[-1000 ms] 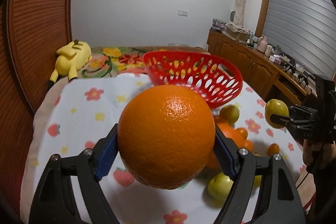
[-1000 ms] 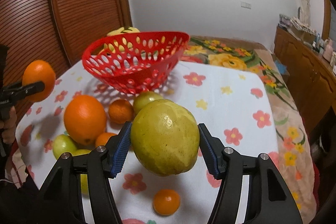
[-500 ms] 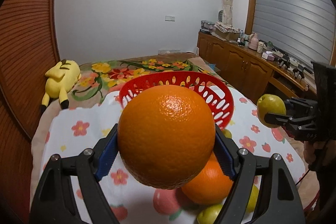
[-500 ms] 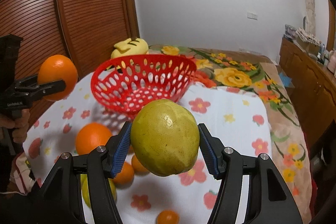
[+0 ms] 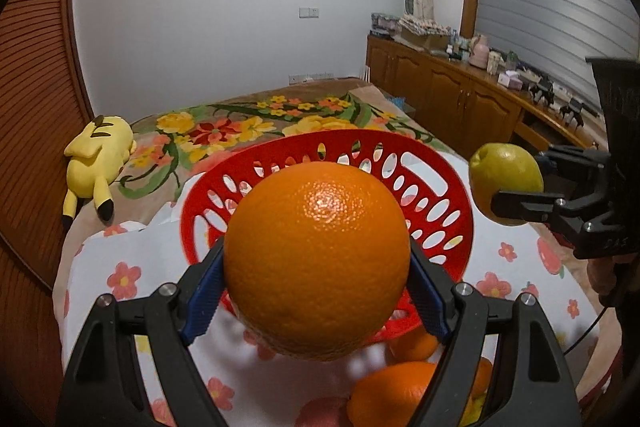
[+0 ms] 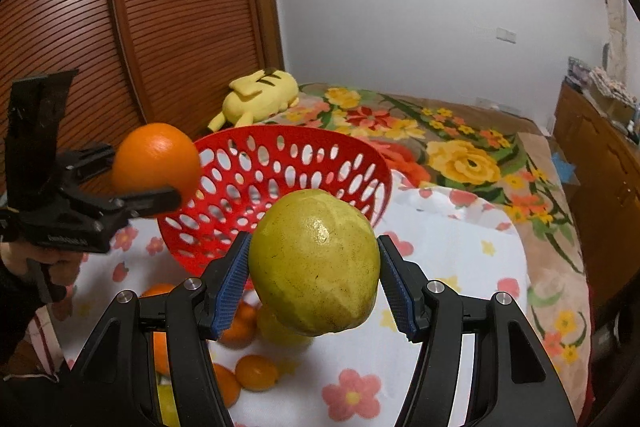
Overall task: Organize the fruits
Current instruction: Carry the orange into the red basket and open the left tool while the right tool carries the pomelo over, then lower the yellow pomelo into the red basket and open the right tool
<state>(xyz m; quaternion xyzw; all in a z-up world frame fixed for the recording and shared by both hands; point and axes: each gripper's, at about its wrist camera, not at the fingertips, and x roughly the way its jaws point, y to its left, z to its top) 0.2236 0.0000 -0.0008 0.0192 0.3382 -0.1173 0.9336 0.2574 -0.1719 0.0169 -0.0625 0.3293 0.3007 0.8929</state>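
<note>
Two fruits are up in the air: the left tongs (image 5: pixel 318 263) pinch a big orange (image 5: pixel 318 261), the right tongs (image 6: pixel 314 267) pinch a yellow-green pear (image 6: pixel 316 263). Just ahead of both tongs sits the red basket (image 6: pixel 320 147), so I think the next move is over its rim, then let go.

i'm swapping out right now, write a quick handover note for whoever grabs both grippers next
Left gripper: shut on the large orange, held in the air in front of the red basket.
Right gripper: shut on the yellow-green fruit, also held near the basket.
Basket: stands on the flowered cloth; no fruit can be seen in it.
Done: both fruits are lifted off the cloth.
Left: drop both into the basket, then collect the loose oranges and other fruit lying on the cloth in front of the basket.
</note>
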